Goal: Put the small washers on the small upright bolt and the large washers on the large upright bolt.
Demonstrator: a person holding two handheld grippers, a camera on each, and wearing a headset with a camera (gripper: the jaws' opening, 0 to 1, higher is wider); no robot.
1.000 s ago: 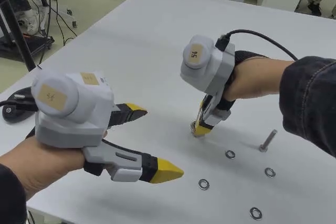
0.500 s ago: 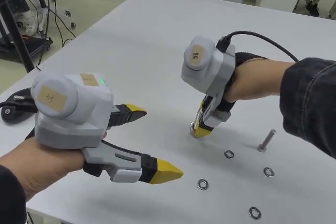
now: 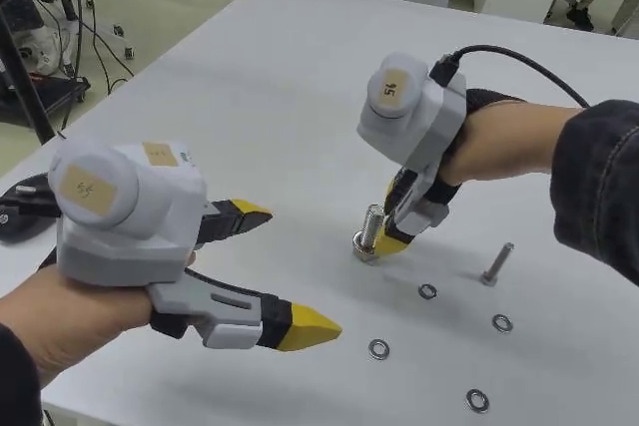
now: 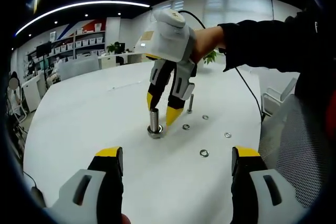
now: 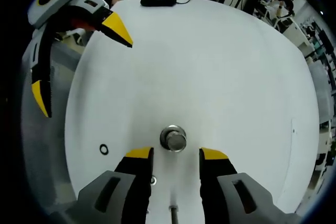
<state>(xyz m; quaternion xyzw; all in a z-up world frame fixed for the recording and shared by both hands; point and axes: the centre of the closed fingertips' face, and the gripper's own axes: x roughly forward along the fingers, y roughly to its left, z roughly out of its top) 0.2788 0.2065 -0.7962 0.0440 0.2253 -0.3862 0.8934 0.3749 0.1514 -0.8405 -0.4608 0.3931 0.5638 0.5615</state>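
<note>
The large bolt (image 3: 367,231) stands upright on its head on the white table (image 3: 280,77). My right gripper (image 3: 387,242) hangs just beside and above it, open, with the bolt (image 5: 173,139) just beyond its tips and nothing between them. The small bolt (image 3: 496,264) stands upright further right. Several washers lie flat near the bolts: one (image 3: 427,291) between them, others (image 3: 502,323), (image 3: 379,349), (image 3: 477,401) nearer me. My left gripper (image 3: 280,268) is held open above the table's near left part, empty, pointing toward the large bolt (image 4: 154,121) and the right gripper (image 4: 160,109).
A black computer mouse (image 5: 157,0) with its cable lies on the table's left edge. The right gripper's cable (image 3: 509,62) trails over the table behind the hand. Floor, shelves and chairs lie beyond the table's edges.
The right gripper's jaws, which were around the large bolt at the table, have come apart and drawn back slightly; the bolt now stands free. The left gripper has barely moved.
</note>
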